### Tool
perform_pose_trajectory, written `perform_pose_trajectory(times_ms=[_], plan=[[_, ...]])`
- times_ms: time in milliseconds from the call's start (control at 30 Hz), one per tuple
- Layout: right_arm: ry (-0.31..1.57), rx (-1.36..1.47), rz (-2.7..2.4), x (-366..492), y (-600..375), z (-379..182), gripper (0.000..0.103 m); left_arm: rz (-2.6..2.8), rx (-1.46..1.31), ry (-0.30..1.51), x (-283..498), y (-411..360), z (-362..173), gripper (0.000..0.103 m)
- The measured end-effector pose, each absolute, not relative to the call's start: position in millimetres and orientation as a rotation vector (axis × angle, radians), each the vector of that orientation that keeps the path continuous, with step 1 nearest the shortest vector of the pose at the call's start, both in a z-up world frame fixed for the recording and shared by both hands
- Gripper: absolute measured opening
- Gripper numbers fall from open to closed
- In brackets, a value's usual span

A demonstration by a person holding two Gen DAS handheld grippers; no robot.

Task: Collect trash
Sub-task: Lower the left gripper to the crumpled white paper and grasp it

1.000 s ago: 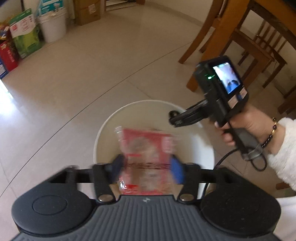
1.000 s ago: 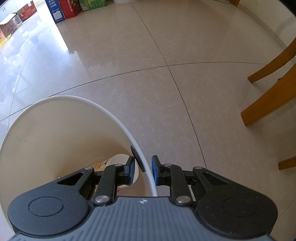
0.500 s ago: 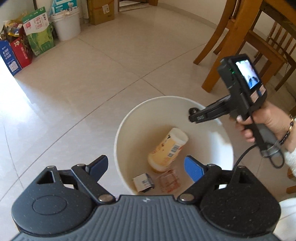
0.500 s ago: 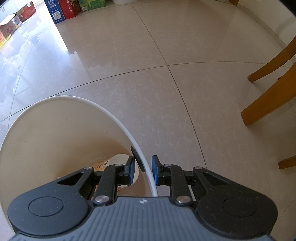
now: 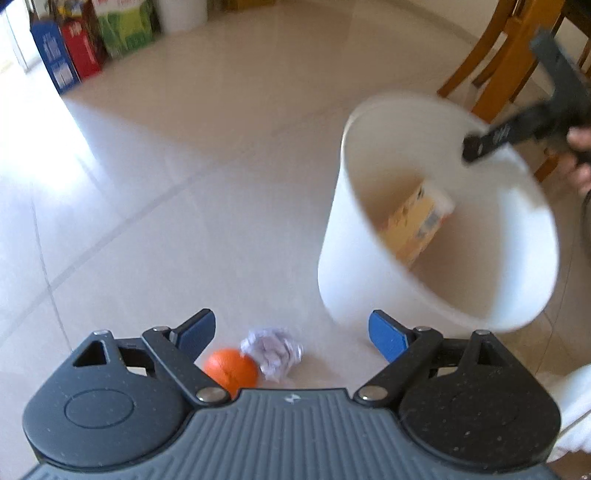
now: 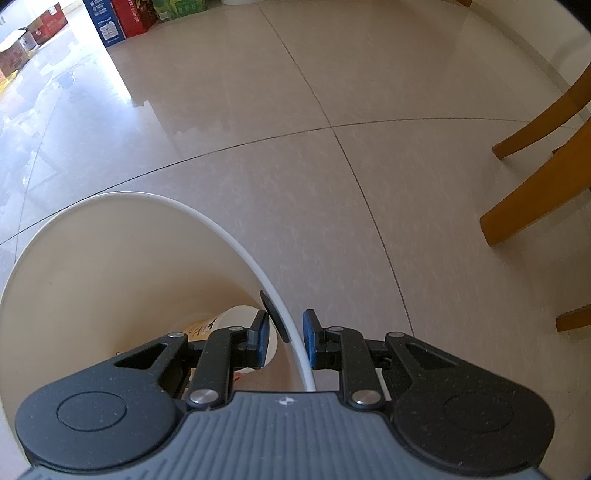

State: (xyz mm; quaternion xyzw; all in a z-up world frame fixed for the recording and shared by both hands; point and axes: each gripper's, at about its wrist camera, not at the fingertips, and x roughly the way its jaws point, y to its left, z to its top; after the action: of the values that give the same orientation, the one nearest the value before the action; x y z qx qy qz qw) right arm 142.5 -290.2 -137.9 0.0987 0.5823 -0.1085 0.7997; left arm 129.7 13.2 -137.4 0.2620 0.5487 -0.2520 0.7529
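My left gripper (image 5: 291, 334) is open with nothing in it, low over the floor. Just beyond its fingers lie an orange fruit (image 5: 231, 371) and a crumpled paper ball (image 5: 272, 352), touching each other. The white bin (image 5: 373, 258) stands to the right, blurred, with a yellow cup (image 5: 421, 221) inside. My right gripper (image 6: 286, 338) is shut on the bin's rim (image 6: 258, 269), one finger inside, one outside; it also shows at the bin's far edge as the right gripper (image 5: 495, 138). The cup (image 6: 236, 321) lies at the bin's bottom in the right wrist view.
Blue, red and green cartons (image 5: 74, 55) stand along the far wall, with a white bucket (image 5: 184, 14) beside them. Wooden chair legs (image 5: 491, 62) rise behind the bin, and more chair legs (image 6: 535, 192) are at the right. Tiled floor (image 5: 184, 166) lies open to the left.
The left gripper let go of the red packet into the bin, opened wide, then swung left and down to the orange and paper ball. The right gripper stayed clamped on the rim.
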Motion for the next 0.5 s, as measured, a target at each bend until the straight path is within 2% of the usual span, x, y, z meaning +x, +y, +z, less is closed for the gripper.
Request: perform_pose_trajectory(times_ms=[267, 500], plan=[[1.251, 0.194, -0.24, 144.5, -287.2, -139.8, 0.024, -0.581, 0.703, 1.268, 120.9, 24.3, -239.6, 0.09], [1.251, 0.188, -0.241, 145.0, -284.0, -140.6, 0.024, -0.652, 0.867, 1.202, 122.8, 20.4, -291.7, 0.09]])
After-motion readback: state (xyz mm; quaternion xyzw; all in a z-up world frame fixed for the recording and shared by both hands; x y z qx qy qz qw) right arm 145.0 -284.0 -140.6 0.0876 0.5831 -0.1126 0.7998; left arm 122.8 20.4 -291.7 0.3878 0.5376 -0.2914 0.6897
